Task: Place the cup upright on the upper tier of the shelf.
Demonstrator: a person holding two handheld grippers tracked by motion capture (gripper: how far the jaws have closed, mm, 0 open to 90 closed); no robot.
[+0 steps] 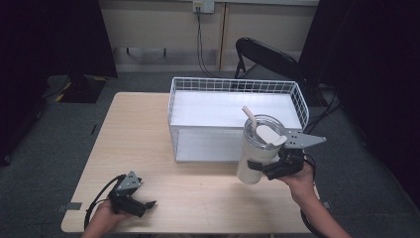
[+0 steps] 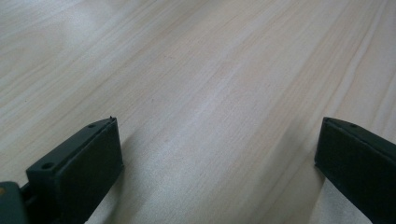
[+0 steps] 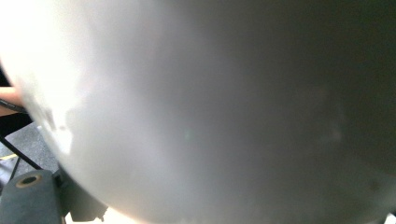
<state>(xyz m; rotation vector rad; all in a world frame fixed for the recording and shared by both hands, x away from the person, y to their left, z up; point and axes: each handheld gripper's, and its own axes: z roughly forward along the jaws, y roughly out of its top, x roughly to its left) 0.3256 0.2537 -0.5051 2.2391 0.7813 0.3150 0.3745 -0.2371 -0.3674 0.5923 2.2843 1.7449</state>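
Observation:
A white tumbler [image 1: 253,157] with a clear lid and a pale straw [image 1: 249,117] is held just in front of the wire basket [image 1: 233,85], leaning slightly. My right gripper [image 1: 265,169] is shut on its lower body from the right side. In the right gripper view the tumbler's wall [image 3: 210,107] sits right against the camera, with one black finger [image 3: 31,198] at the lower left. My left gripper [image 1: 146,204] rests low over the table's front left corner, open and holding nothing. Bare wood lies between its jaws [image 2: 217,158].
The white wire basket with a white floor stands on the far right half of the light wooden table [image 1: 138,129]. A black folding chair [image 1: 265,57] stands behind it. Dark curtains hang at both sides, and a cable drops from a wall socket [image 1: 203,6].

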